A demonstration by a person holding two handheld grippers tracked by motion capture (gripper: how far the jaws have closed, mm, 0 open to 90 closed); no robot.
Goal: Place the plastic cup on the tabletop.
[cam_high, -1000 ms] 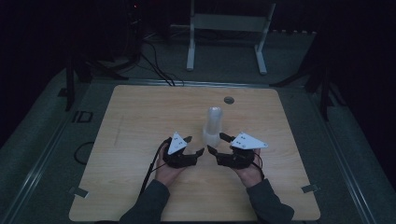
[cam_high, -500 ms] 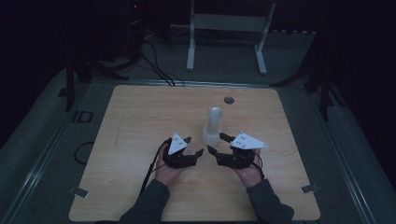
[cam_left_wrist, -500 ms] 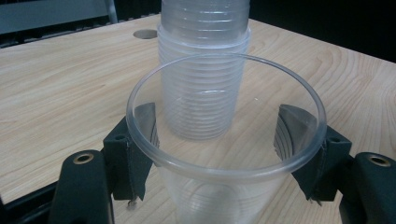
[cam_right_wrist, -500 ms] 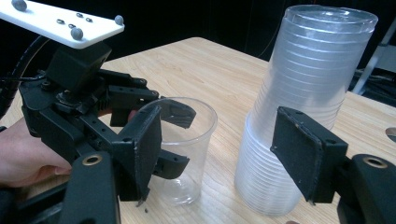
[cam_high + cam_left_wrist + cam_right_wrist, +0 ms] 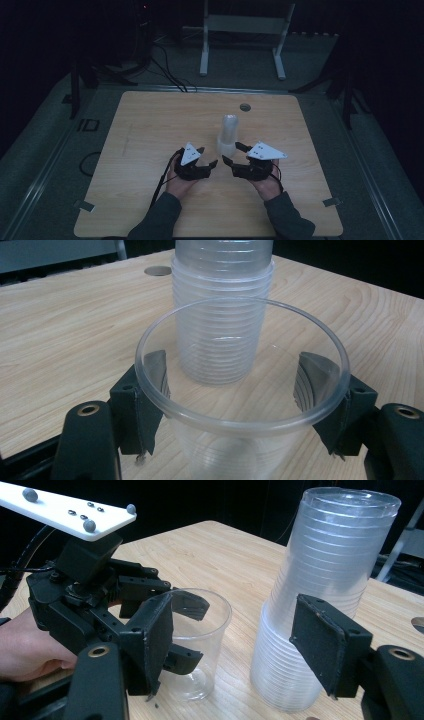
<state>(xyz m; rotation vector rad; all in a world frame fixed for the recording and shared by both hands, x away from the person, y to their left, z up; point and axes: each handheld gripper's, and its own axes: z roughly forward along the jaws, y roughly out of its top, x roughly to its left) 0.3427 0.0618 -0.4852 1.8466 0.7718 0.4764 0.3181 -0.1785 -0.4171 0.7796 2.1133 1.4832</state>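
Observation:
A tall stack of clear plastic cups (image 5: 229,134) stands upright at the table's middle. A single clear cup (image 5: 240,405) stands on the wood just in front of it. My left gripper (image 5: 235,390) holds that cup (image 5: 200,640) with one jaw against each side of its wall, below the rim. In the high view my left gripper (image 5: 207,155) sits just left of the stack. My right gripper (image 5: 232,152) is open beside the stack's base. In the right gripper view the stack (image 5: 320,605) rises just behind the right-hand jaw of my right gripper (image 5: 240,647), with nothing gripped.
The wooden table (image 5: 150,130) has a round grey grommet hole (image 5: 244,107) behind the stack. A white metal stand (image 5: 245,30) and black cables (image 5: 165,70) lie on the floor beyond the far edge. Both of the person's hands rest near the front middle.

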